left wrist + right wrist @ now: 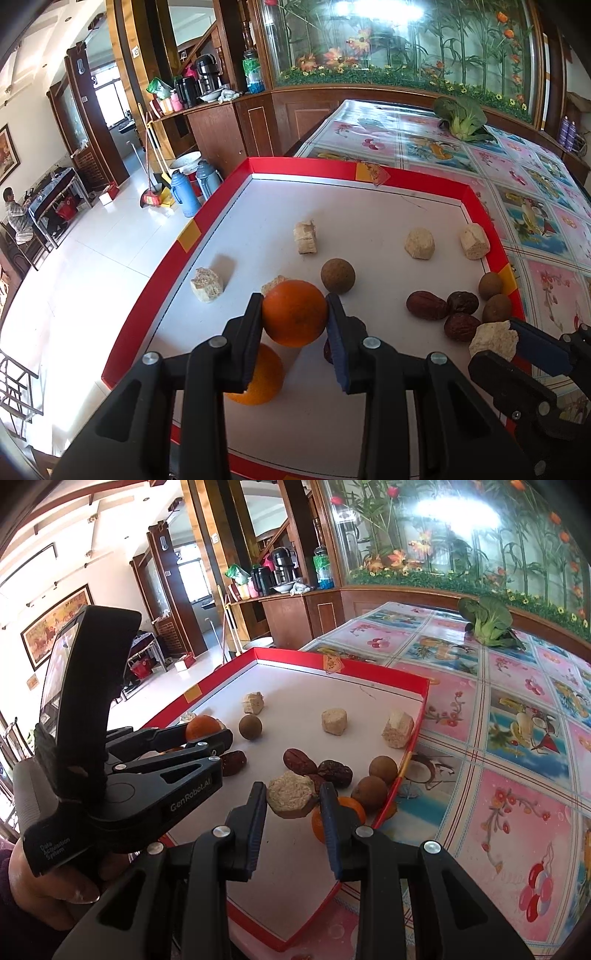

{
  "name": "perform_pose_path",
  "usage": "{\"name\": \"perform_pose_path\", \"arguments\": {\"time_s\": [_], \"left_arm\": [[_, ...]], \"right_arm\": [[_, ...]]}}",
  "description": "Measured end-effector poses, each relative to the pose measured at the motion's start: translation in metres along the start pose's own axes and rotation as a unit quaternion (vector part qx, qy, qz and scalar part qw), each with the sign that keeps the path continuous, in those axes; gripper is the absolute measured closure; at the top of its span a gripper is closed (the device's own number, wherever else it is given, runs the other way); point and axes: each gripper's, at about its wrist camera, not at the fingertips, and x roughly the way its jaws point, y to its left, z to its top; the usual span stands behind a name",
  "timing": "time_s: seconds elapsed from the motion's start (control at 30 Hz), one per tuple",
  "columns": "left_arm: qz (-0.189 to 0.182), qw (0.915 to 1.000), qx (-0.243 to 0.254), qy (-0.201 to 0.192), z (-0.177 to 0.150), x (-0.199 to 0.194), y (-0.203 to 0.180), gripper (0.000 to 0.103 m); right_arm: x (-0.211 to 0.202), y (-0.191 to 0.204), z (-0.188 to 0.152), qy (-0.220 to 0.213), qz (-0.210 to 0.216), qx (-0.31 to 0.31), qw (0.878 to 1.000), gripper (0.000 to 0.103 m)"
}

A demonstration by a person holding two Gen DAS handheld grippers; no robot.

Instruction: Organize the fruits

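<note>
My left gripper [294,314] is shut on an orange [294,313] and holds it above the white tray [369,206] with a red rim. A second orange [258,384] lies under it near the tray's front. My right gripper [293,795] is shut on a beige crumbly chunk [291,794]; it also shows at the right of the left wrist view [493,338]. Red dates [426,304] and brown longans [496,308] cluster at the tray's right. Another orange [352,808] sits behind my right finger.
Several beige chunks [419,243] and a lone longan [337,276] are spread over the tray. A leafy green vegetable [460,118] lies on the far floral tablecloth [517,738]. The tray's left edge overhangs the floor side.
</note>
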Motion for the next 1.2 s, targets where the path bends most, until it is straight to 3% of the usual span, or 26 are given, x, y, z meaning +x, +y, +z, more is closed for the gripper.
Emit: {"name": "perform_pose_path", "arguments": {"time_s": [0.27,0.8,0.93,1.1,1.2], "left_arm": [[-0.001,1.0,0.002,0.002,0.008,0.003,0.0,0.067],[0.017,0.9998,0.011,0.005,0.017,0.012,-0.002,0.067],[0.025,0.9996,0.008,0.011,0.015,0.015,-0.002,0.048],[0.028,0.9996,0.007,0.007,0.014,0.011,-0.001,0.045],[0.027,0.9996,0.002,-0.003,0.015,0.004,0.001,0.036]], "right_arm": [[0.02,-0.012,0.01,0.032,0.04,0.037,0.998,0.075],[0.018,-0.008,0.007,0.033,0.071,0.036,0.996,0.071],[0.018,-0.009,0.007,0.033,0.065,0.037,0.997,0.064],[0.015,-0.01,0.008,0.028,0.059,0.031,0.997,0.063],[0.006,-0.014,0.009,0.007,0.057,0.033,0.998,0.062]]}}
